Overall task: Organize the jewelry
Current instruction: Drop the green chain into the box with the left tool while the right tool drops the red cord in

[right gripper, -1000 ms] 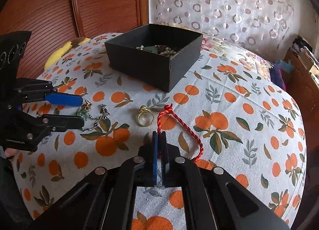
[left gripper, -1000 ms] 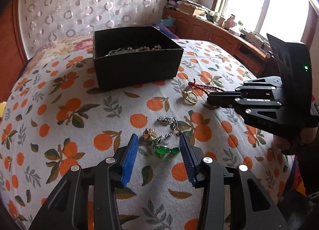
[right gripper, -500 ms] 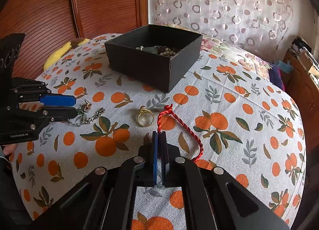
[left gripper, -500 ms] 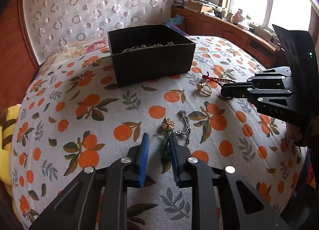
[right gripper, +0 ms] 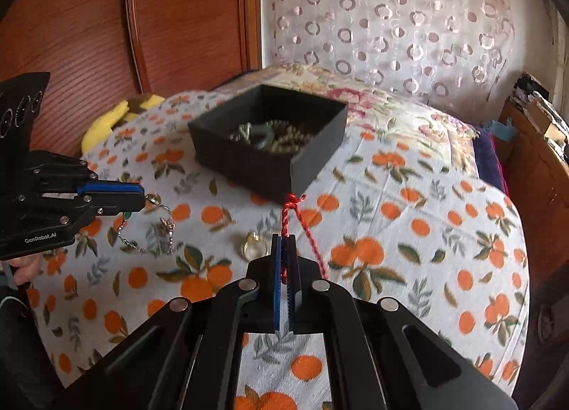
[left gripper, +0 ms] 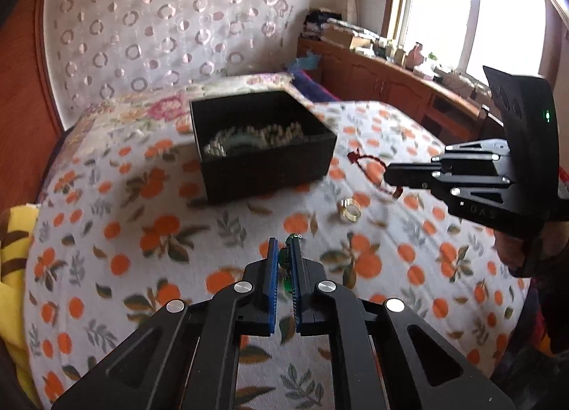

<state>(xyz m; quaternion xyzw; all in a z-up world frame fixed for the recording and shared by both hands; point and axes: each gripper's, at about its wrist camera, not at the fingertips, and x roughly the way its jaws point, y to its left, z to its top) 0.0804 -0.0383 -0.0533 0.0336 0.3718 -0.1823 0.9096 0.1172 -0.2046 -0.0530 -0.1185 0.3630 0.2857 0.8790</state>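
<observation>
My left gripper (left gripper: 283, 248) is shut on a green-stone chain bracelet (left gripper: 284, 260) and holds it above the bed; its silver chain (right gripper: 149, 239) dangles below the left gripper (right gripper: 142, 196) in the right wrist view. My right gripper (right gripper: 284, 239) is shut on a red cord bracelet (right gripper: 291, 211), lifted off the cloth; the right gripper (left gripper: 387, 175) also shows in the left wrist view with the cord (left gripper: 370, 161). A gold ring (left gripper: 349, 210) lies on the cloth (right gripper: 254, 244). The black box (left gripper: 263, 147) holds beads and a green bangle (right gripper: 263, 136).
The bed has an orange-print cover (left gripper: 142, 232). A yellow cushion (right gripper: 113, 118) lies at the bed's left edge by the wooden headboard (right gripper: 177, 19). A wooden cabinet (left gripper: 391, 83) with clutter runs under the window to the right.
My left gripper closed on the green bracelet and lifted it, chain trailing. My right gripper lifted the red cord off the cloth. Both moved toward the box.
</observation>
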